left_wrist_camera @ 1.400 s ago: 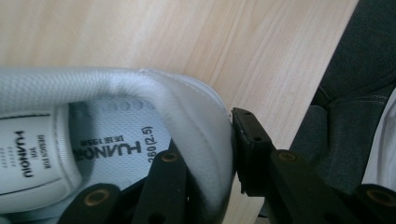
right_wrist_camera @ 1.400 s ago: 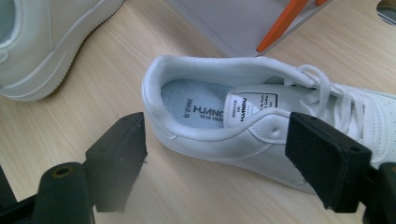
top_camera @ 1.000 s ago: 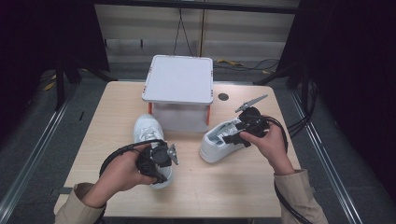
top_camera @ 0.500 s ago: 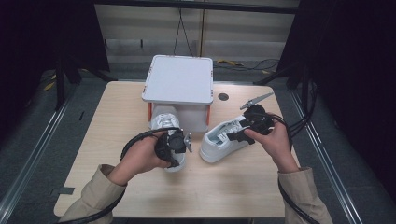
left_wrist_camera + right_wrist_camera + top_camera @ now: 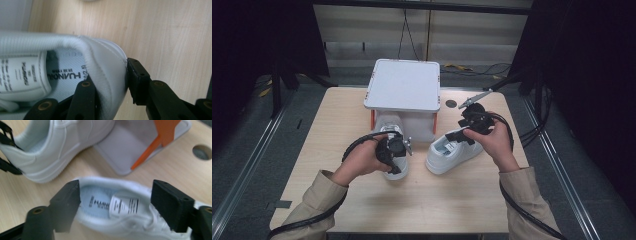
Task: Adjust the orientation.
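My left gripper (image 5: 395, 165) is shut on the heel wall of a white sneaker (image 5: 387, 125), one jaw inside the collar and one outside (image 5: 110, 80). The sneaker (image 5: 105, 55) lies on the table with its toe under the white stand (image 5: 404, 85). A second white sneaker (image 5: 452, 157) lies to the right. My right gripper (image 5: 460, 136) hovers over its opening. Its jaws (image 5: 119, 197) have just been closing; they stand apart on either side of that sneaker (image 5: 100, 203) without pressing on it.
The stand has a flat white top, orange legs (image 5: 162, 132) and a grey base plate (image 5: 130, 150). The wooden table (image 5: 437, 205) has a round hole (image 5: 451, 103) at the back right. Cables trail from both grippers. Dark floor surrounds the table.
My left hand has carried its sneaker to the right and toward the stand, so the toe now sits under it. The right gripper has shifted slightly over the other sneaker's opening.
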